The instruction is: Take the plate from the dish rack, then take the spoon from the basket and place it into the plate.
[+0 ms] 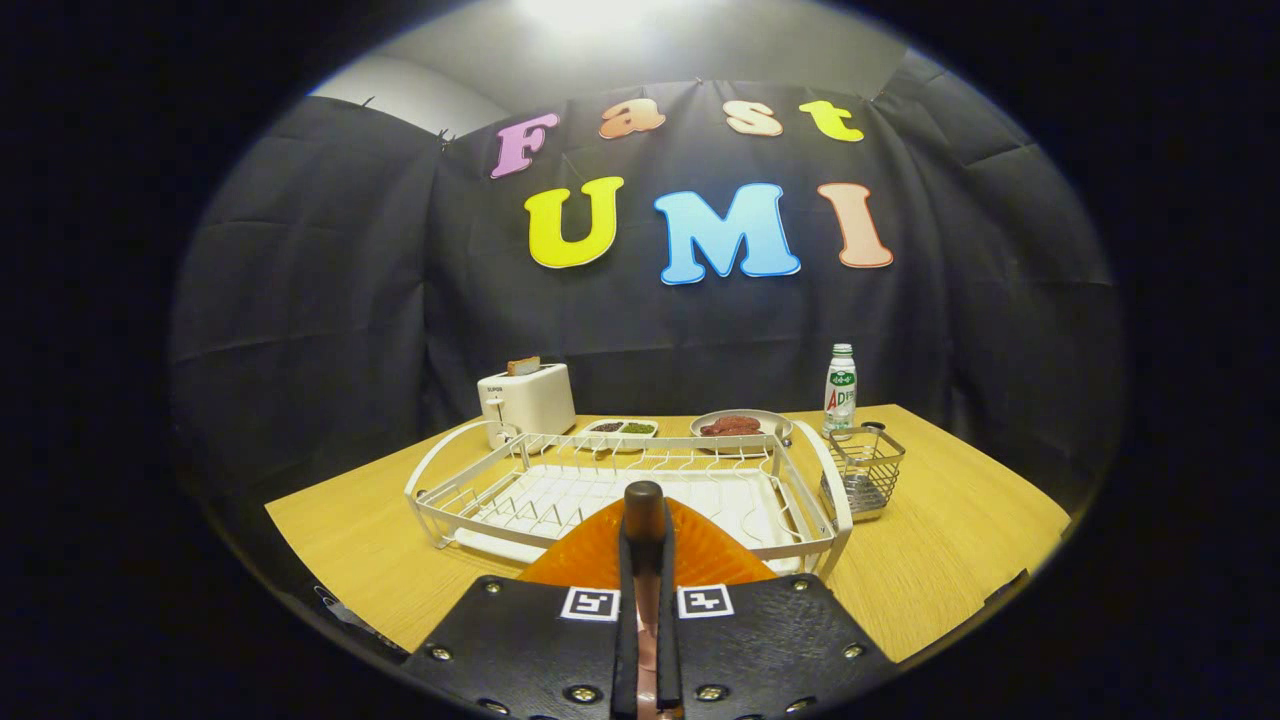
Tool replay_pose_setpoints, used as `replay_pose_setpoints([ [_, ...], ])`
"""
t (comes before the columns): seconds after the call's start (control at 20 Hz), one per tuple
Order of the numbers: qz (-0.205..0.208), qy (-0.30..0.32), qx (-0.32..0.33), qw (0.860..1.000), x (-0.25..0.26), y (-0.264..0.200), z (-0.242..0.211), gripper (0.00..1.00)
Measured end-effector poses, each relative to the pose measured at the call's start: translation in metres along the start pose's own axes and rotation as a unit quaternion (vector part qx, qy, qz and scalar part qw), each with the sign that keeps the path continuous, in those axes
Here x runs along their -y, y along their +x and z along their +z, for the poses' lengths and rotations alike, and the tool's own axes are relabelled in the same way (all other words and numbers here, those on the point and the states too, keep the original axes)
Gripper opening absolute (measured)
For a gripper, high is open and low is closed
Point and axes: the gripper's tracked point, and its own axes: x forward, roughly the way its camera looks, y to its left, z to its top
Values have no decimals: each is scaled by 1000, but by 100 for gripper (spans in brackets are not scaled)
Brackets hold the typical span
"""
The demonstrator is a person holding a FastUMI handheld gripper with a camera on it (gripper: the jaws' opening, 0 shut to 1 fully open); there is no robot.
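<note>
The tongs (644,520) are closed edge-on over the rim of the orange plate (600,555), both fingers pressing it, so the plate stands upright between them just as it would sit in a slot. It hangs in front of the white dish rack (520,480), near the rack's front rail, which suggests the lift out of the rack is under way or just done; I cannot tell whether the plate's lower edge touches anything. The wire basket (865,470) stands just beside the rack's right end on the counter (950,540), placed close for the second step; a spoon inside is too small to make out. Beyond the rack sit a toaster (527,400), two food dishes and a bottle (840,390).
</note>
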Motion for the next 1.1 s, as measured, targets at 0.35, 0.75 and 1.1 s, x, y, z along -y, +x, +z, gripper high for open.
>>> replay_pose_setpoints([
  [0.35, 15, -9, 7, 1000, -2, -10, 5, 14],
  [0.75, 21, -11, 10, 1000, 1, -14, 15, 20],
  [1.1, 44, -26, 32, 998, -1, -29, 44, 23],
])
